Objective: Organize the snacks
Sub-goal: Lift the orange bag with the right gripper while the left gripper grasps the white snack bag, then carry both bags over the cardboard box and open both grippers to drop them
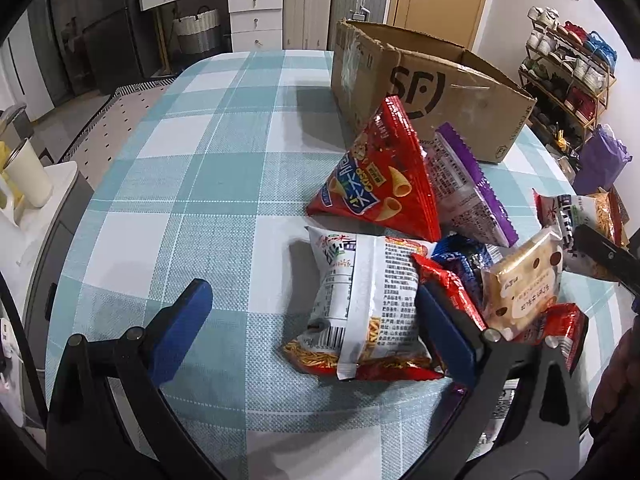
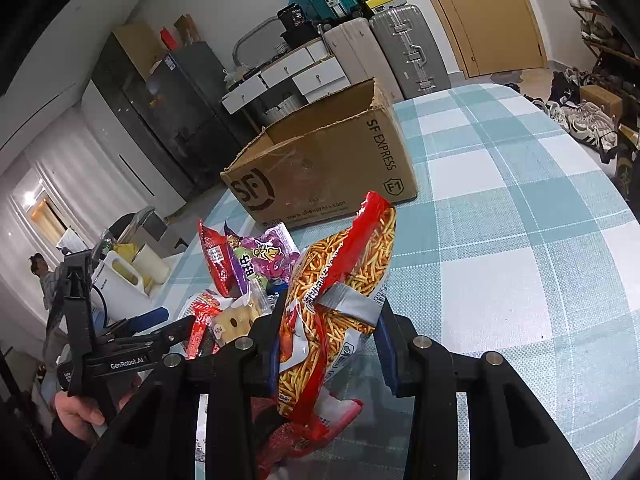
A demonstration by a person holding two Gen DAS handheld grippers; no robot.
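A pile of snack bags lies on the checked tablecloth (image 1: 192,184). My left gripper (image 1: 316,312) is open, its blue fingers astride a white noodle-snack bag (image 1: 360,304) that lies flat. A red triangular crisp bag (image 1: 380,176) and a purple-edged bag (image 1: 468,188) stand behind it, with a beige cracker pack (image 1: 524,284) to the right. My right gripper (image 2: 330,344) is shut on a red and clear noodle-stick bag (image 2: 340,292), held upright above the table. An open SF cardboard box (image 1: 432,88) stands behind the pile; it also shows in the right wrist view (image 2: 324,164).
The left gripper's body (image 2: 108,344) and the hand holding it show at the left of the right wrist view. A white caddy with a cup (image 1: 28,180) stands off the table's left edge. Suitcases (image 1: 332,4), drawers and a shoe rack (image 1: 568,72) line the room.
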